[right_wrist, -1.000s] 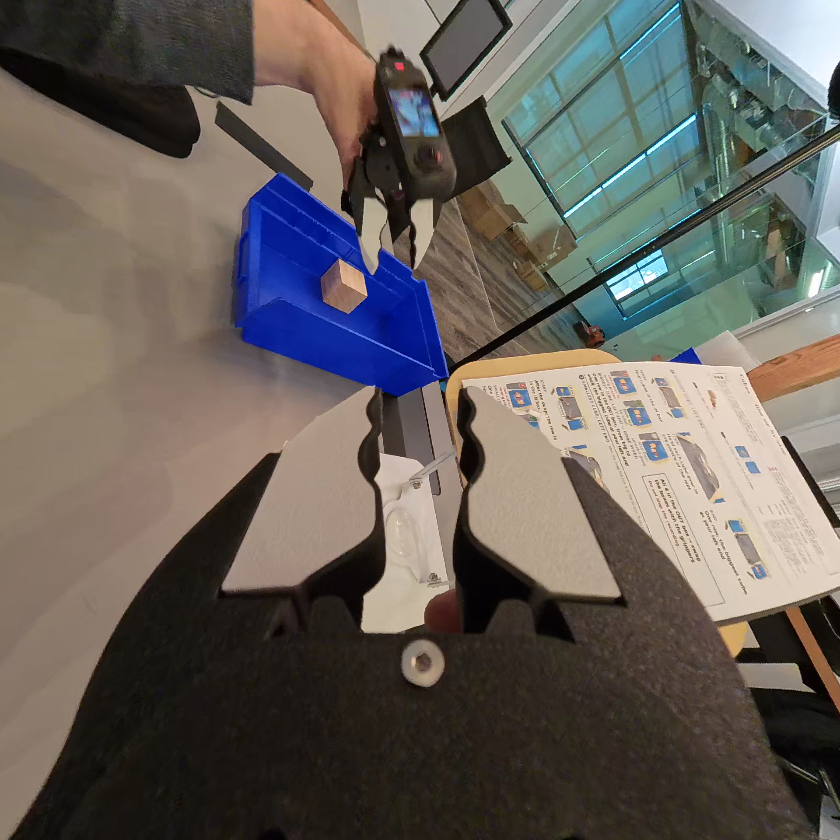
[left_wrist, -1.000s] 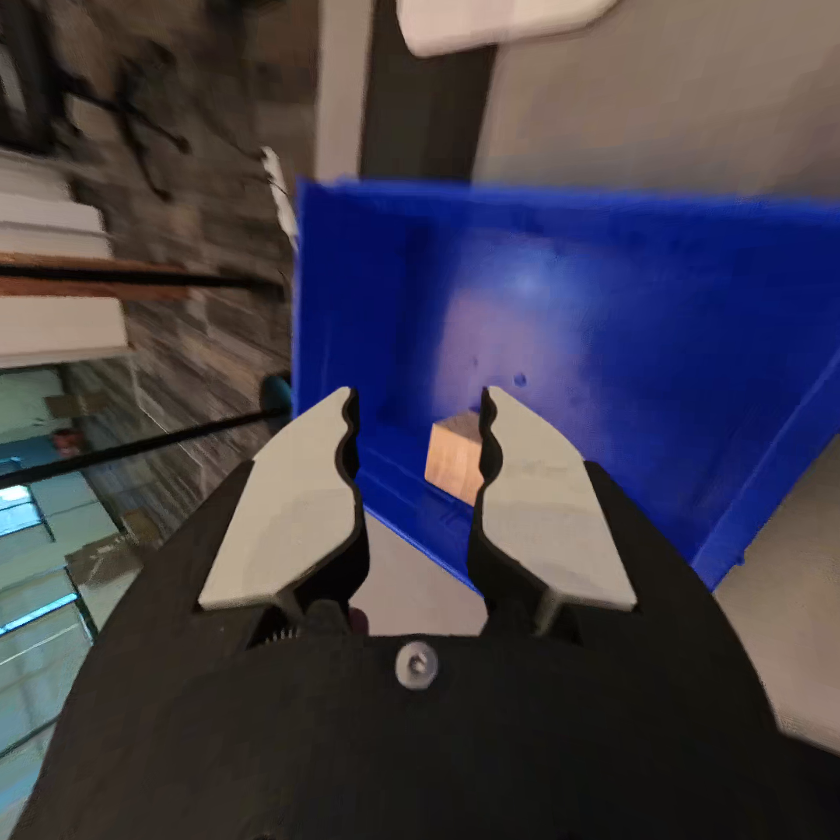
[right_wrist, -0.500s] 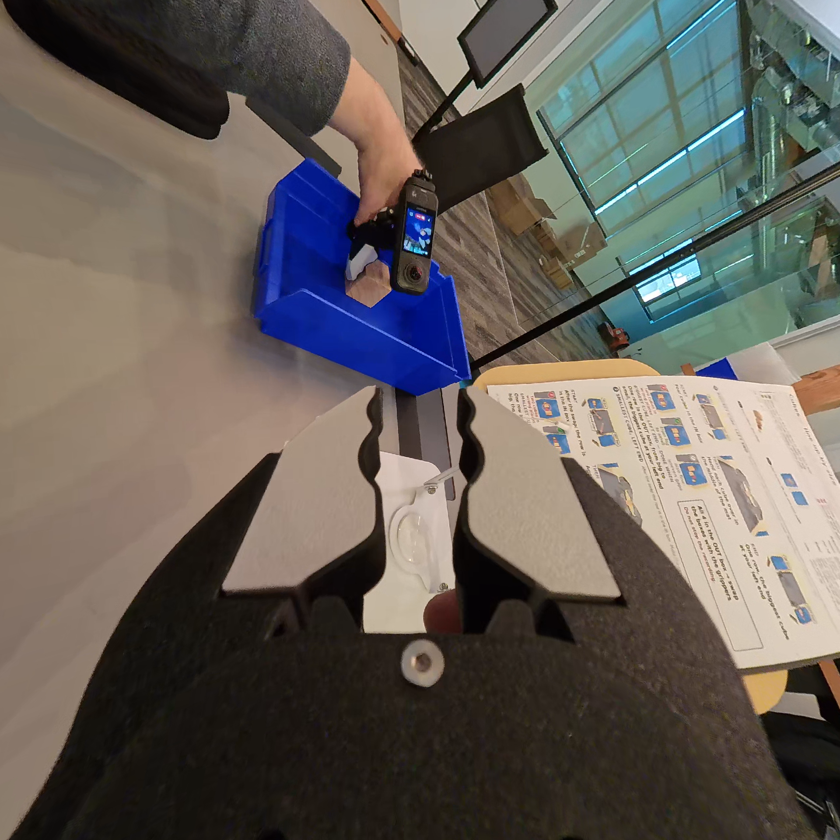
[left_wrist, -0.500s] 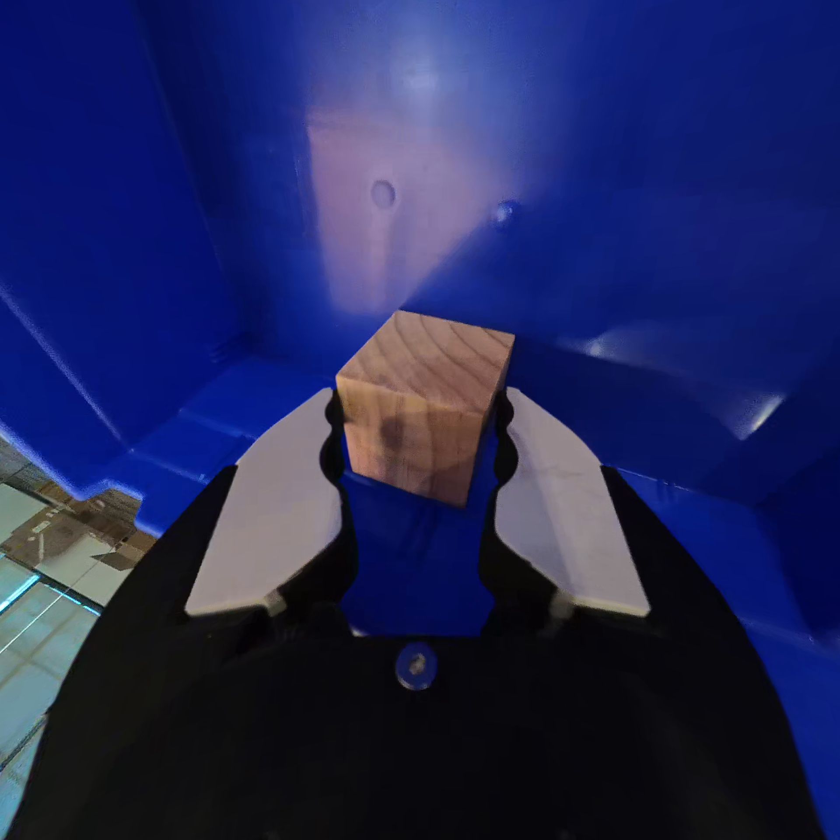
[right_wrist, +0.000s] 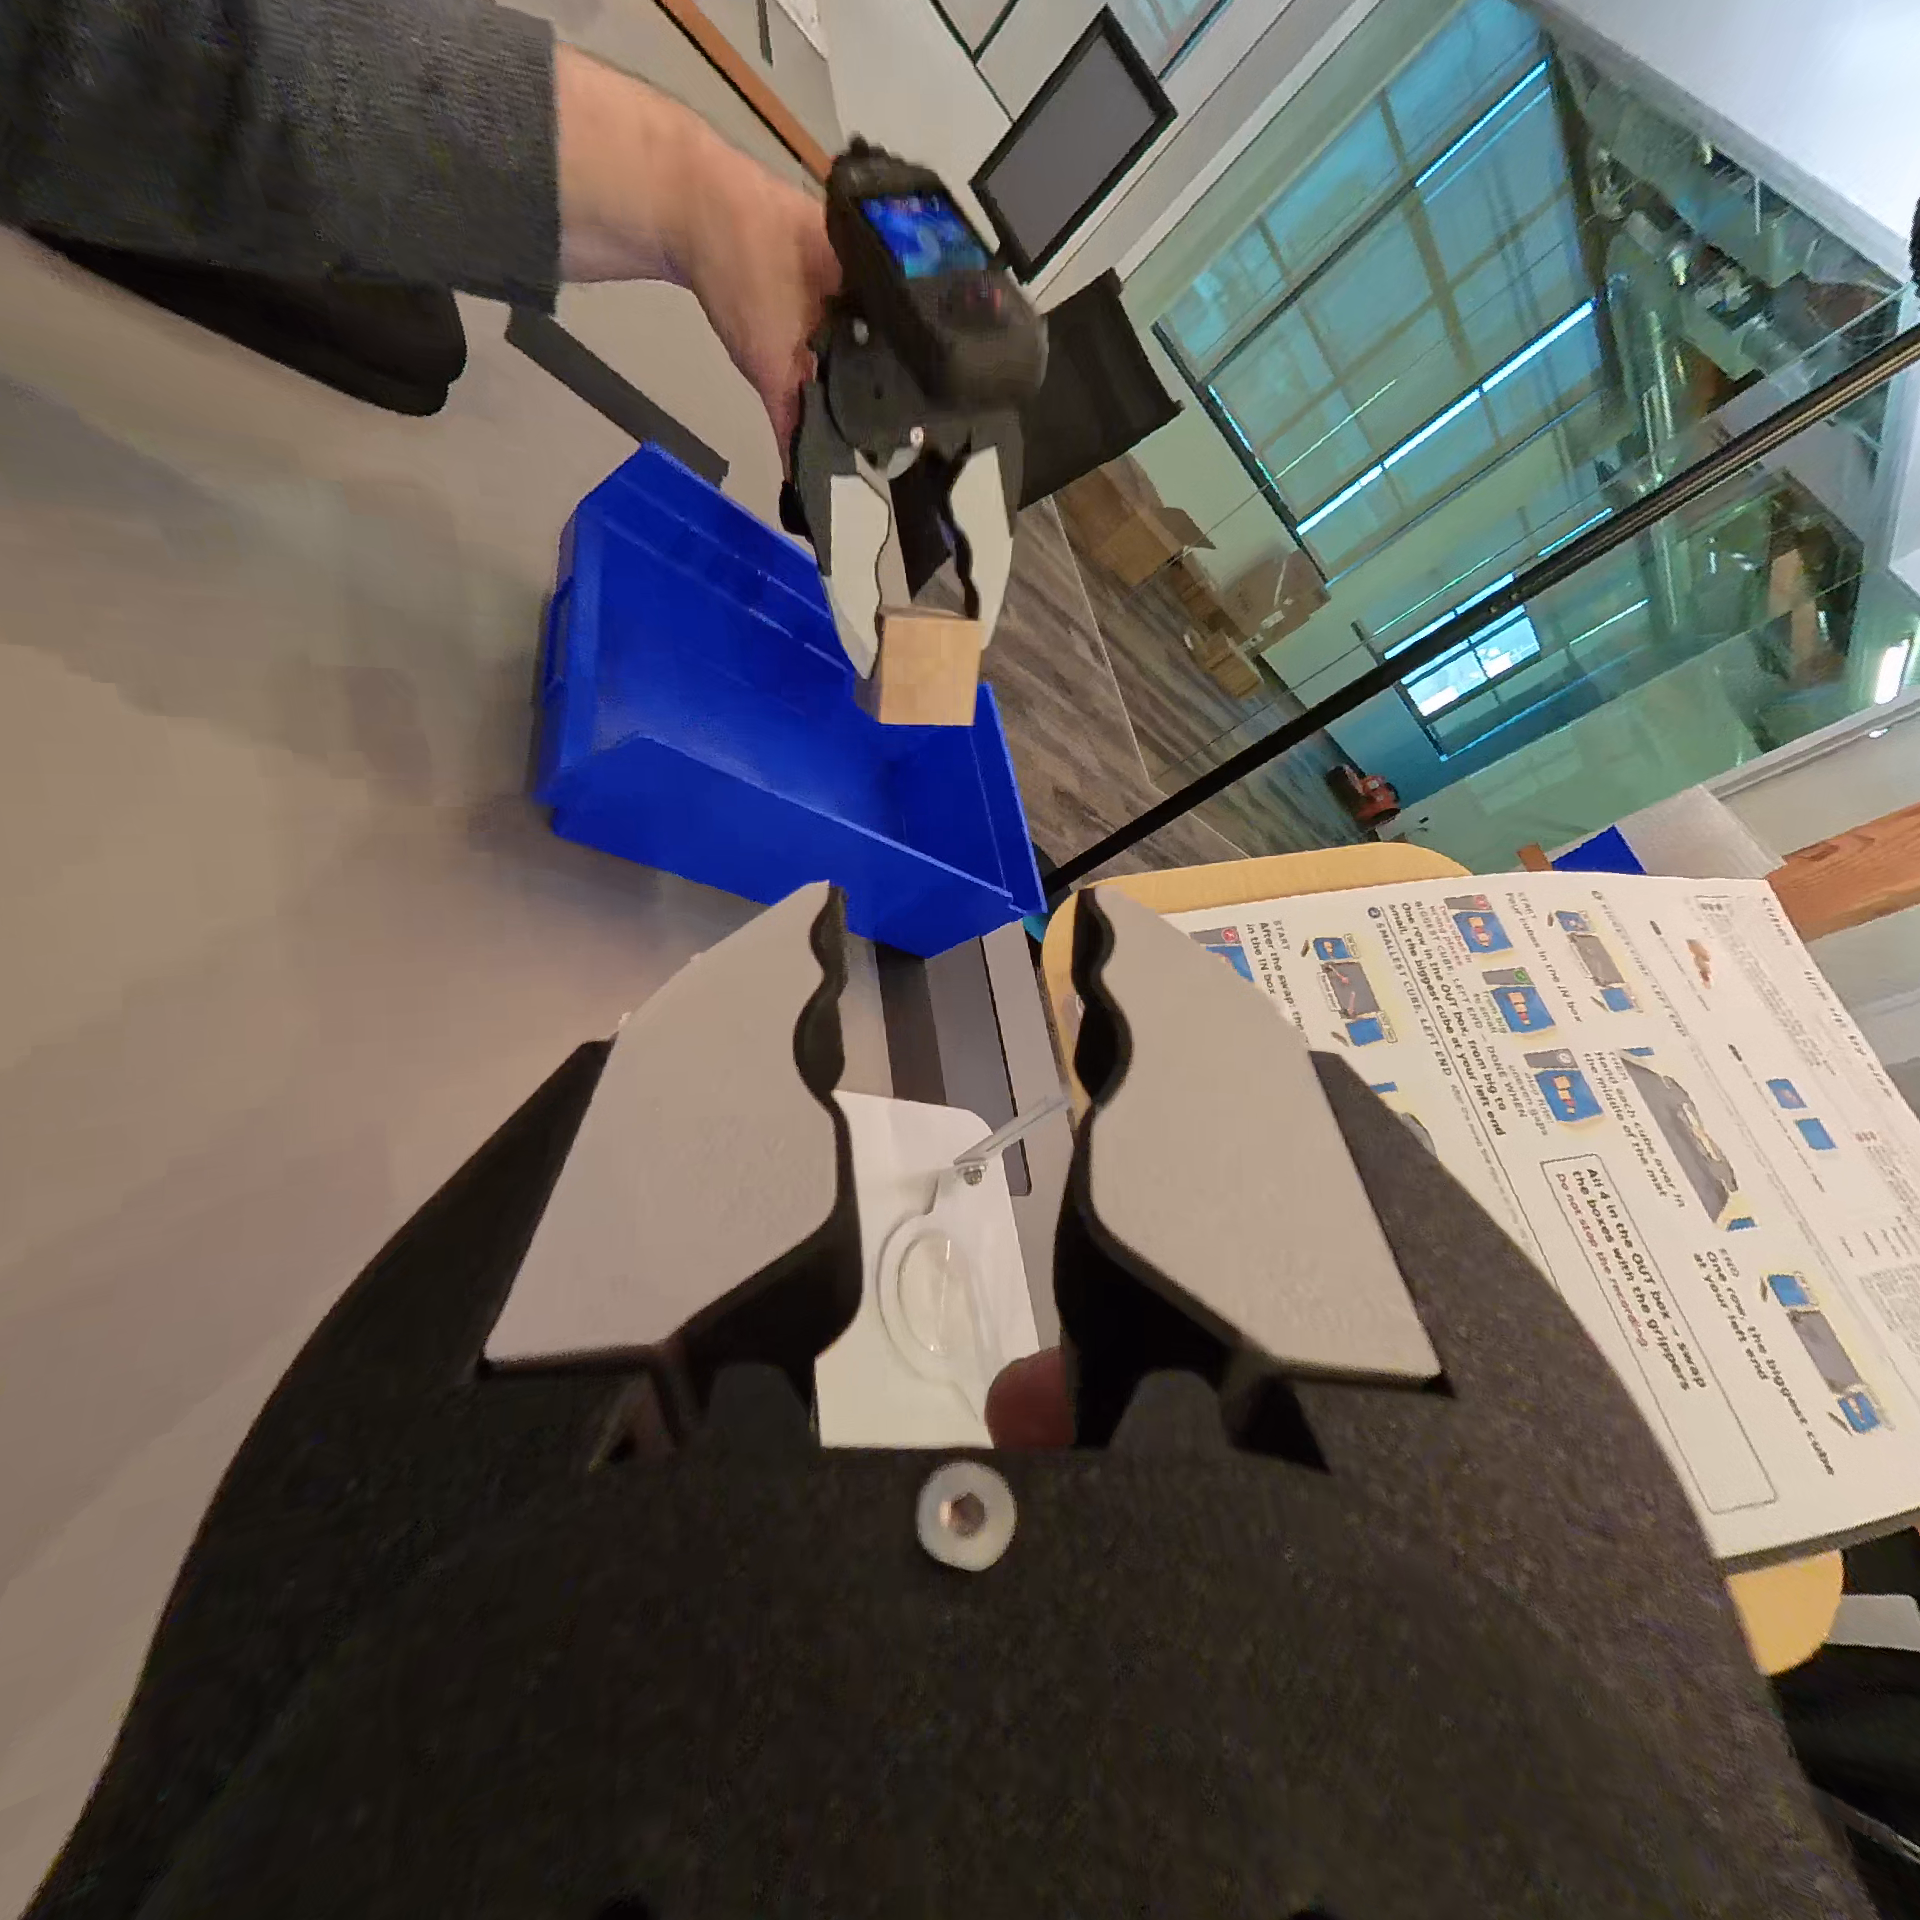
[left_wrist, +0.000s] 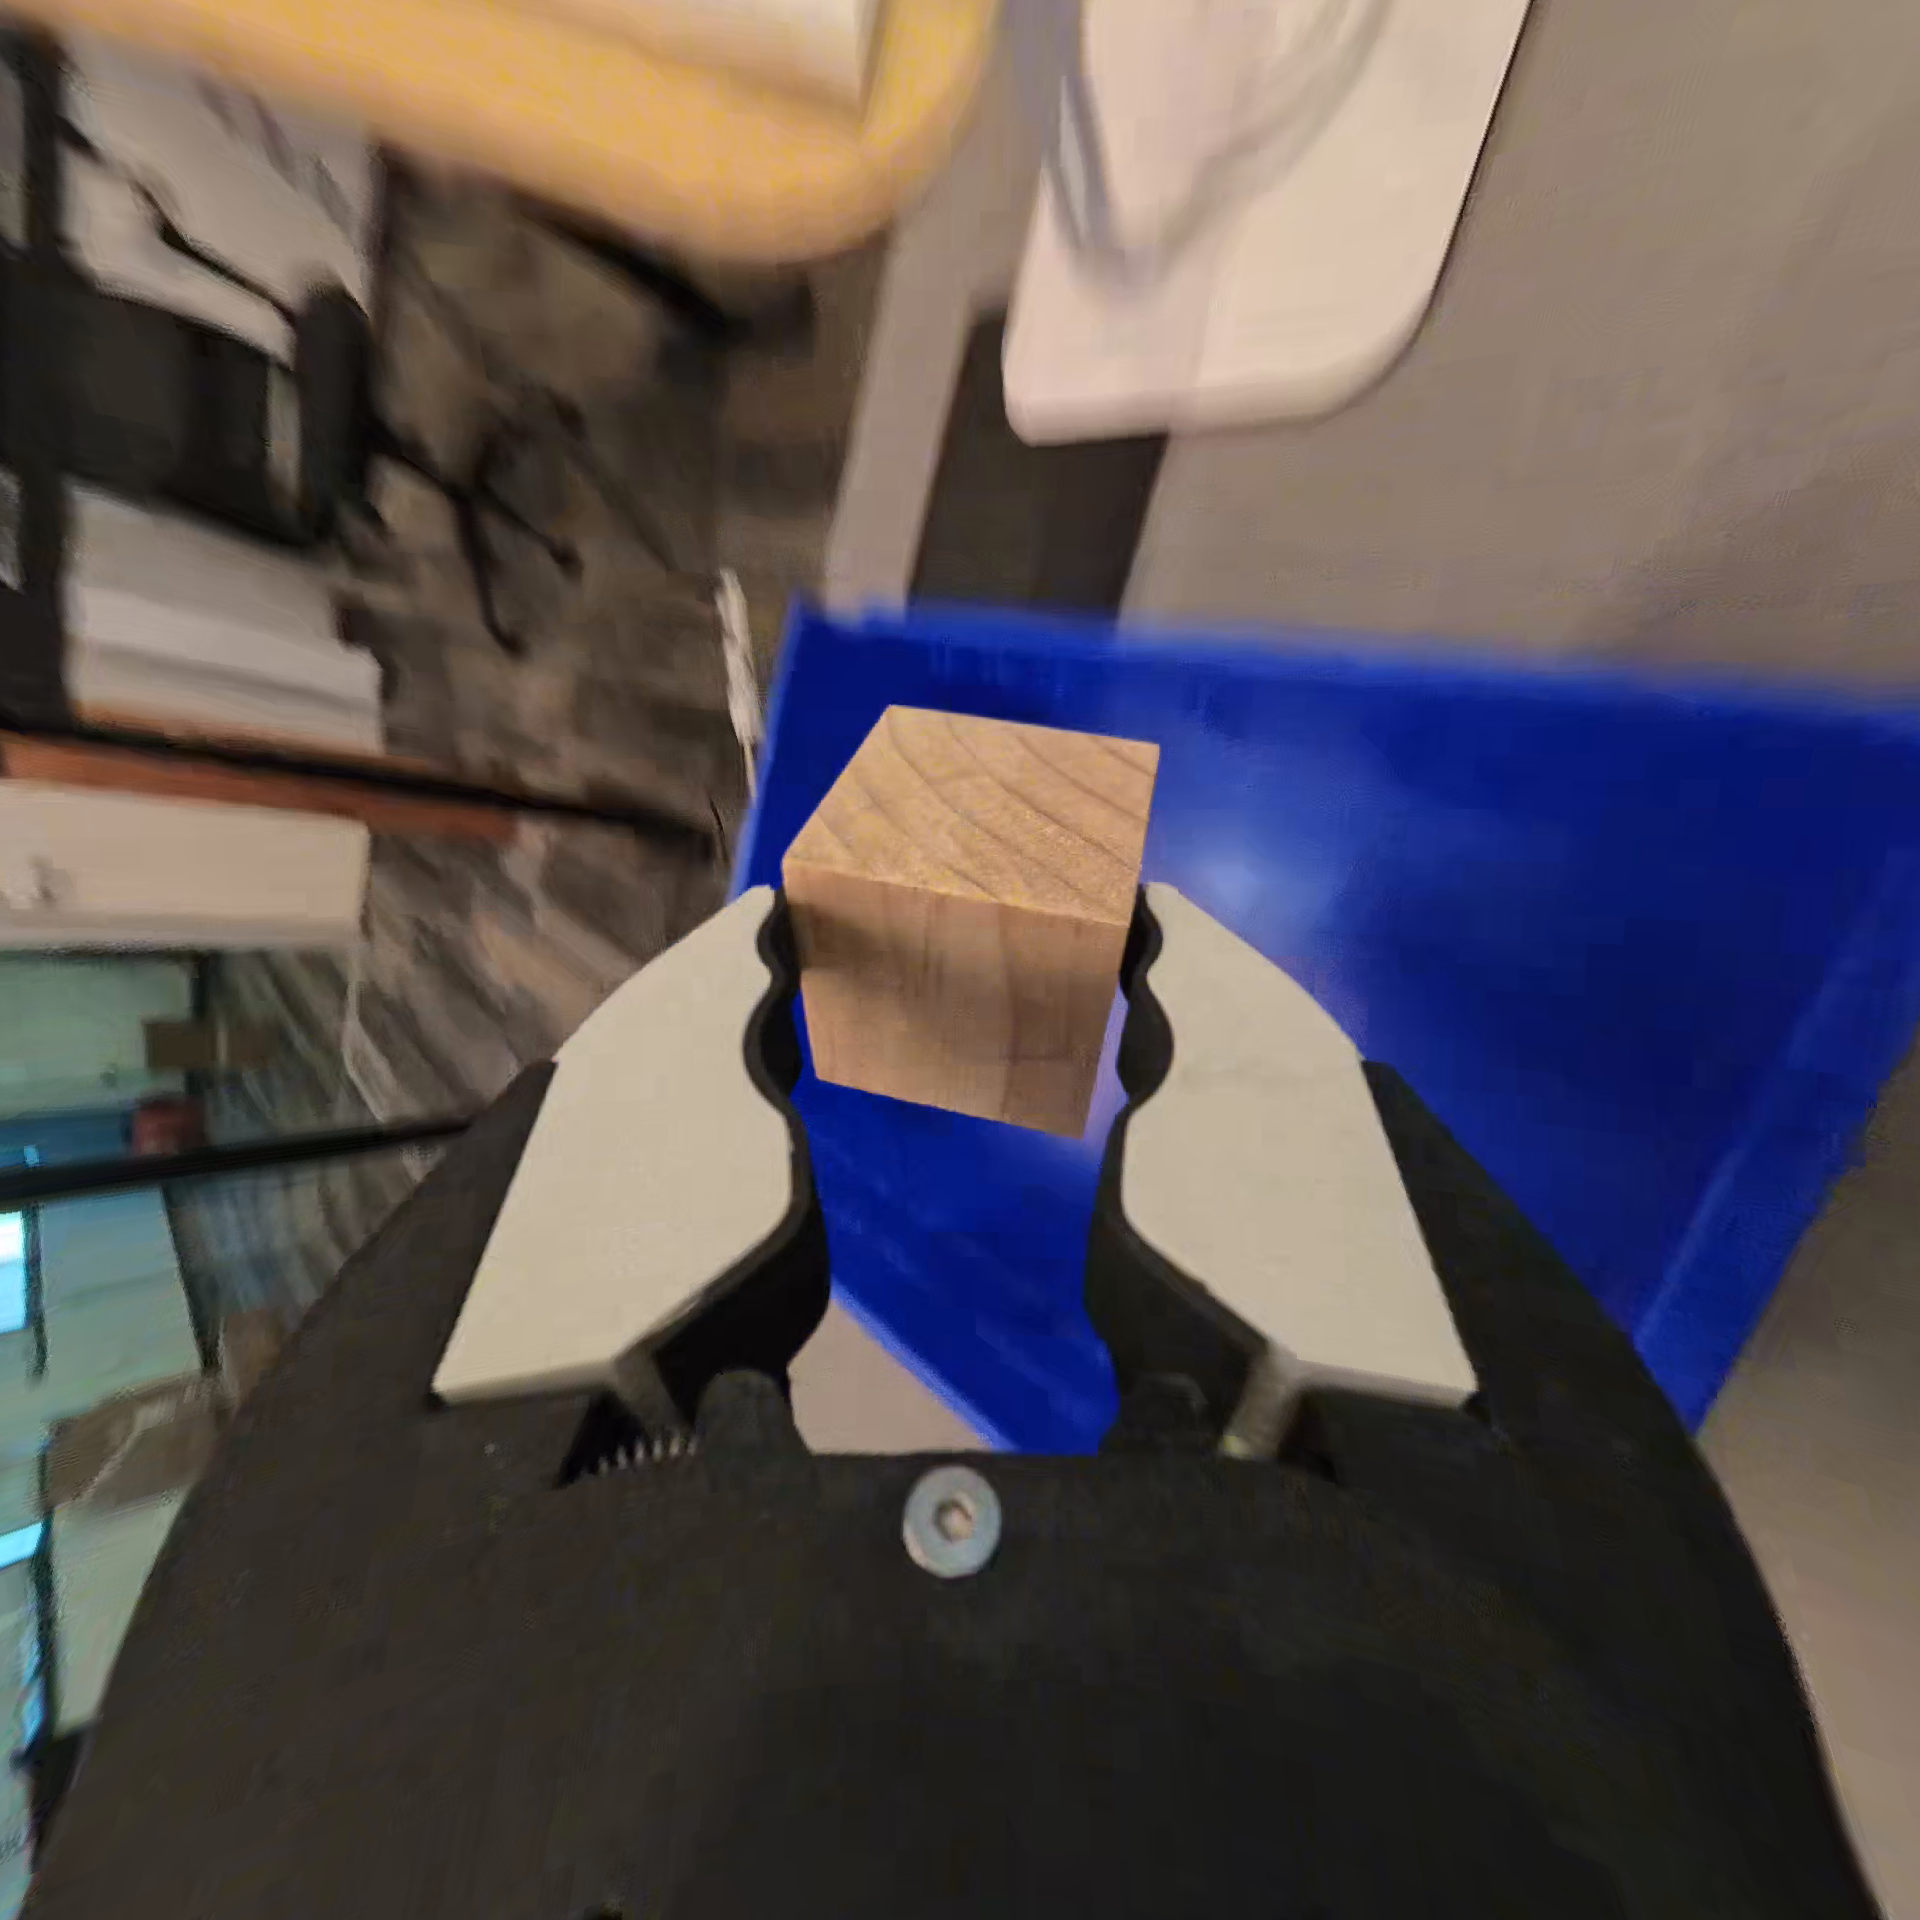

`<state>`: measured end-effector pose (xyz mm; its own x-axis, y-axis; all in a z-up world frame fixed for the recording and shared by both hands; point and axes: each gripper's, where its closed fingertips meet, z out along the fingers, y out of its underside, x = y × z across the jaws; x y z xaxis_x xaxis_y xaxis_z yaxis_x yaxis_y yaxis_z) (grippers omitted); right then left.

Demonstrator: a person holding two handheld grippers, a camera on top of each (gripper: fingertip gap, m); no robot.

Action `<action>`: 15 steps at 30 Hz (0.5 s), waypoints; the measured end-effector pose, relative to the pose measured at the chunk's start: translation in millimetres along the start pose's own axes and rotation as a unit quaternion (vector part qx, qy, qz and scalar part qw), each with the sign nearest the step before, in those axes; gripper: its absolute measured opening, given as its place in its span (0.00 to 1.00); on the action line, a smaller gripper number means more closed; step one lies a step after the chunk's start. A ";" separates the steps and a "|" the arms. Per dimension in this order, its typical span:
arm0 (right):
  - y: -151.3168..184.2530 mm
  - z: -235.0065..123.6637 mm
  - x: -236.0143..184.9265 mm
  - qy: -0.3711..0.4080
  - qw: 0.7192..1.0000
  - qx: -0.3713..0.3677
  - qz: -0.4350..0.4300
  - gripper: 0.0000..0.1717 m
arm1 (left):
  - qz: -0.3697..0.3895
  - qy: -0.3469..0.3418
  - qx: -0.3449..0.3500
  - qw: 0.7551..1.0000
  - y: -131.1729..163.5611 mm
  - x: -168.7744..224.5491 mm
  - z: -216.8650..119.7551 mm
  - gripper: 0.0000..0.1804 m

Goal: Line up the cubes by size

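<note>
I hold a small light-brown wooden cube (left_wrist: pixel 961 914) in my left gripper (left_wrist: pixel 956 966). Its two grey fingers (left_wrist: pixel 665 1122) pinch the block on both sides, and the pads press right on the wood near the tips. The cube hangs in the air over the shiny blue plastic box (right_wrist: pixel 727 748), which sits on the grey table (right_wrist: pixel 260 831). Seen from my right side, the cube is at about 12 o'clock, up and away from me. My right gripper (right_wrist: pixel 951 997) has its fingers spread apart with nothing between them, and it waits low near a white flat card (right_wrist: pixel 914 1247) and a printed paper sheet (right_wrist: pixel 1558 1143). To do this step well, I think I should keep my squeeze steady so the block does not slip, since only the tips hold it. I should lift it clear of the box wall before I go sideways, so it does not bump the rim. I should keep it level, move slowly, and set it down flat before I let go. I see no other cubes here, so I cannot tell where the row will start.
</note>
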<state>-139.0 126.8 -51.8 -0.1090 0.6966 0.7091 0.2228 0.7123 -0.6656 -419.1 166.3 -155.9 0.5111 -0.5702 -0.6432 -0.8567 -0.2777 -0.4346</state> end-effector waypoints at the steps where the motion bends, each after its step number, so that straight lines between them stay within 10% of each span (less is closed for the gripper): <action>1: -1.5 1.6 0.8 0.005 1.000 0.004 0.000 0.25 | 0.000 -0.014 0.048 0.999 -28.3 1.9 -13.1 0.33; 9: -23.4 11.5 -3.9 0.008 0.998 0.062 0.011 0.36 | 0.035 -0.031 0.326 0.944 -200.5 54.2 -95.5 0.33; 15: -27.4 10.0 -3.3 0.012 0.997 0.077 0.006 0.39 | 0.062 -0.021 0.412 0.909 -251.4 82.6 -133.1 0.33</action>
<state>-154.4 105.8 -38.2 -0.0839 0.7048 0.7044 0.0719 0.7094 -0.7012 -170.7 86.0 -15.9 0.4308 -0.5226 -0.7357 -0.5744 0.4700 -0.6702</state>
